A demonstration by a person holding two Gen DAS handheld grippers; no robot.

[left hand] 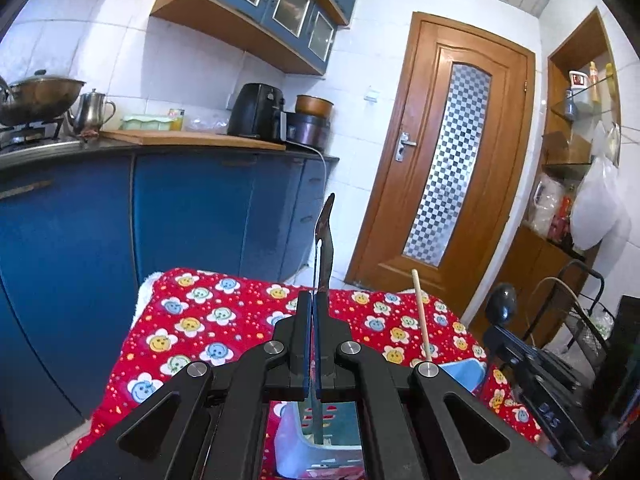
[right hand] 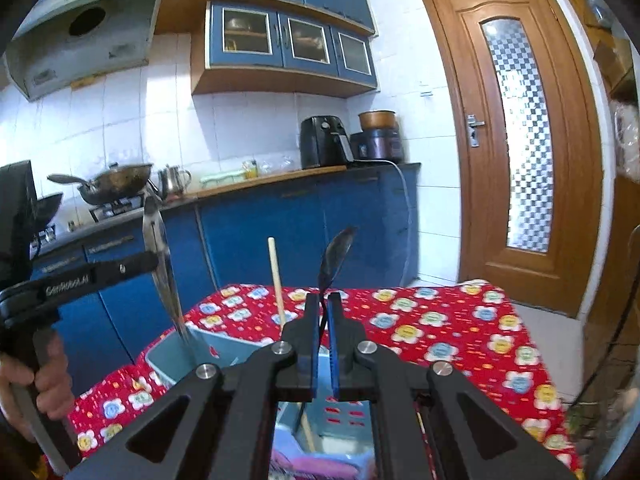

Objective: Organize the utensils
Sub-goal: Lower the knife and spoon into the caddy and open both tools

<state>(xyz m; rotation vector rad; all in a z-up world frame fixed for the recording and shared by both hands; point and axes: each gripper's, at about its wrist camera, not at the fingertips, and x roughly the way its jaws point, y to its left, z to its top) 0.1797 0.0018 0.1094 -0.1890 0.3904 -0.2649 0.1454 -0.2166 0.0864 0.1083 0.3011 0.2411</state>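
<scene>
My left gripper (left hand: 313,300) is shut on a metal utensil with a reddish-brown flat end (left hand: 325,240), held upright over a light blue plastic holder (left hand: 296,440). It shows in the right wrist view (right hand: 158,256) too, its lower end in the holder (right hand: 176,360). My right gripper (right hand: 324,300) is shut on a dark metal spoon (right hand: 336,252), bowl up, its handle reaching down into the holder. A wooden chopstick (right hand: 277,280) stands upright in the holder; it also shows in the left wrist view (left hand: 422,316).
The holder stands on a table under a red flower-print cloth (left hand: 208,320). Behind are blue kitchen cabinets (left hand: 192,216), a counter with a black air fryer (left hand: 256,110) and a wooden door (left hand: 448,152). A black wire basket (left hand: 588,320) stands at the right.
</scene>
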